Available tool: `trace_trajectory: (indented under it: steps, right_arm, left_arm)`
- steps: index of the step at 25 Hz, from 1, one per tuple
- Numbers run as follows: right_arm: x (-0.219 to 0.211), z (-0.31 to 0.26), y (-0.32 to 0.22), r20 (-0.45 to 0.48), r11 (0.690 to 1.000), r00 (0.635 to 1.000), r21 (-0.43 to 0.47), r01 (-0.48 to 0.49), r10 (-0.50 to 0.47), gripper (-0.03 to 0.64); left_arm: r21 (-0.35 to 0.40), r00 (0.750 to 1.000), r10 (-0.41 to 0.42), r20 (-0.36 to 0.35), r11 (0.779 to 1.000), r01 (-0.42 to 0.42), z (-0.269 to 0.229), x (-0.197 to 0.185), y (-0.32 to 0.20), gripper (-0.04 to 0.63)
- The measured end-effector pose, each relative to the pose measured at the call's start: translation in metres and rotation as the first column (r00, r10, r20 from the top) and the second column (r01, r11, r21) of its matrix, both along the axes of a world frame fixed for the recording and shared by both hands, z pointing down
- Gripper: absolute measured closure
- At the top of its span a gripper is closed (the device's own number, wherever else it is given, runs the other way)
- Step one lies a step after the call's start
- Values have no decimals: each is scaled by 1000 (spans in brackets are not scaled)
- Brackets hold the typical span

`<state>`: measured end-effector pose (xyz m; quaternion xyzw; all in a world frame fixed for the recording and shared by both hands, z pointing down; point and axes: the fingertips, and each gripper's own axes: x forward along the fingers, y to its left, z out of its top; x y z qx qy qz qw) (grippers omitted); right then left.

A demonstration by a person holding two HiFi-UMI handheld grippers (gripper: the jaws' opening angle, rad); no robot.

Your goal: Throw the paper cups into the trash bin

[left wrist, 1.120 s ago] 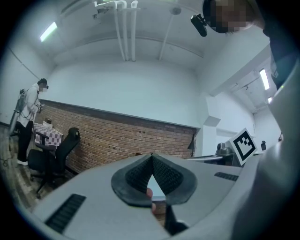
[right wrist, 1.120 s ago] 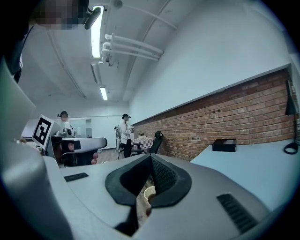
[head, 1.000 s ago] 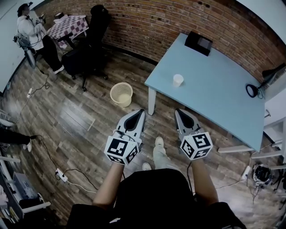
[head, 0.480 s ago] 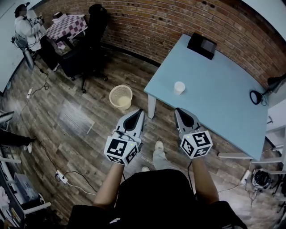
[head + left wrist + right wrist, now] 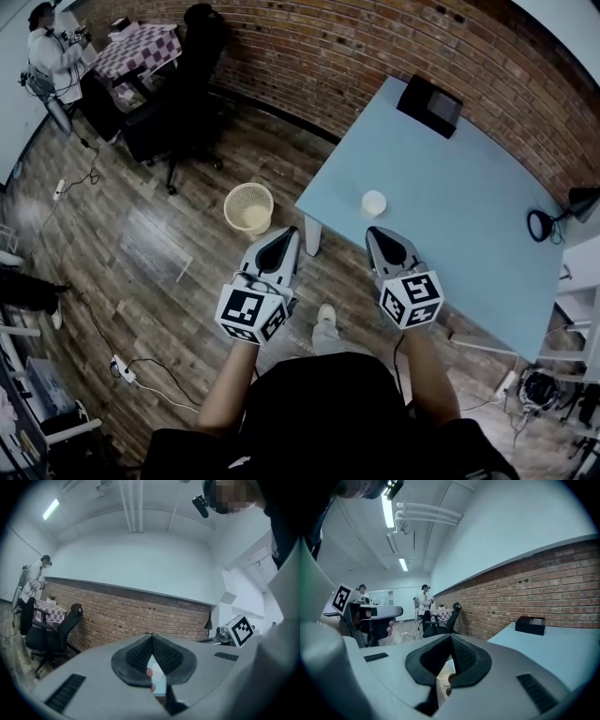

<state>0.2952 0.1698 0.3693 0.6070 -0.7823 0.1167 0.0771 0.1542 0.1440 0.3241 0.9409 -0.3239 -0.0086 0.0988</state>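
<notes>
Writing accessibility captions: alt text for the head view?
A person holds the left gripper and right gripper, both shut and empty, before a blue table with one paper cup. A trash bin stands on the floor nearby.

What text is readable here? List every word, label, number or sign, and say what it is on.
No readable text in any view.
Left cube and right cube: black-and-white square patterns only, no letters or digits.
Cup, box, bin: no print can be made out; any there is too small to read.
</notes>
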Motion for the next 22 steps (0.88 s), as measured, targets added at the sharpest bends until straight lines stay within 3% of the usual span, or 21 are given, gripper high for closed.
trace_trajectory:
  steps: [16, 22]
  right_arm:
    - [71, 72, -59, -142, 981, 983, -171, 93, -118, 612]
    - [81, 93, -74, -185, 968, 968, -218, 125, -167, 612]
  left_arm:
    - [-35, 994, -57, 97, 998, 61, 21, 55, -41, 592]
    - [-49, 987, -95, 134, 994, 102, 26, 51, -47, 592]
